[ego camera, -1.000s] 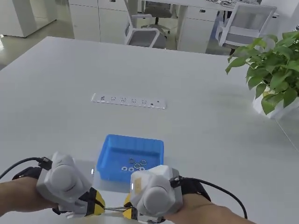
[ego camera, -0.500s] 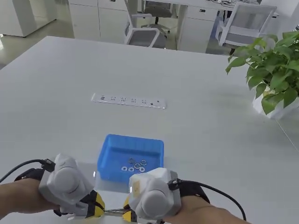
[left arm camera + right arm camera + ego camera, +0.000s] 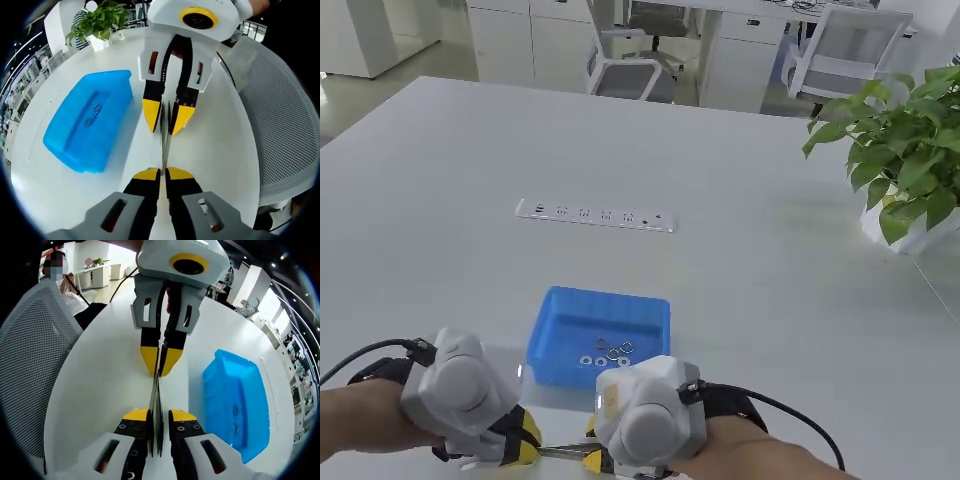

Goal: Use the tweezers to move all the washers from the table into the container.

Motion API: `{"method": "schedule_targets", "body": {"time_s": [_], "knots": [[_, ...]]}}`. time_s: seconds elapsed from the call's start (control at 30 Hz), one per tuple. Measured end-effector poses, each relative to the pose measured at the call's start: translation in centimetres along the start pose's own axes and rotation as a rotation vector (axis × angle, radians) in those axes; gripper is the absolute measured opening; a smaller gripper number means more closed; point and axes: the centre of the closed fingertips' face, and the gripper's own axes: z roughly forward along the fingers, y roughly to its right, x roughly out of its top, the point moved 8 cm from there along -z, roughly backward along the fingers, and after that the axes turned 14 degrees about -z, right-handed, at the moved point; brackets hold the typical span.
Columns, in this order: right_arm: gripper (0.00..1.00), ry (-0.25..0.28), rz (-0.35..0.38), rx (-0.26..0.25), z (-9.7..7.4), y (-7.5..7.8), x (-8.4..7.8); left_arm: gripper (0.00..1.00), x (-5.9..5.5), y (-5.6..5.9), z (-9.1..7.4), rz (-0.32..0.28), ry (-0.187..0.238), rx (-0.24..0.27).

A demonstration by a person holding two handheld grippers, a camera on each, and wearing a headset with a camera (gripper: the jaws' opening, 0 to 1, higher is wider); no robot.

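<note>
We pinch the tweezers [image 3: 164, 144] from both ends, left gripper [image 3: 161, 175] and right gripper [image 3: 159, 415] pressed on them, beside the bin [image 3: 603, 299] holding the washers [image 3: 607, 353]. If 1 releases askew, we risk them twisting or dropping.

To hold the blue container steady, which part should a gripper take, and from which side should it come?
Probably the near long wall of the blue container, from above, with one jaw inside and one outside. Its walls are thin and upright and its top is open, so the rim fits between the jaws. The washers lie around mid-floor.
</note>
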Motion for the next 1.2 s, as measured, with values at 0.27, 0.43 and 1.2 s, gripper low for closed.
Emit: {"method": "schedule_targets", "body": {"time_s": [0.27, 0.43, 1.2], "knots": [[0.27, 0.003, 0.077, -0.082, -1.8, 0.3, -0.1, 0.2, 0.2, 0.2, -1.2, -0.041, 0.054, 0.022], [0.33, 0.023, 0.149, -0.142, -3.6, 0.1, -0.4, 0.29, 0.3, 0.0, -2.6, -0.136, 0.158, 0.049], [0.67, 0.183, 0.486, -0.446, -12.2, -0.7, -3.7, 0.7, 1.1, 1.3, -7.6, -0.335, 0.475, 0.158]]}}
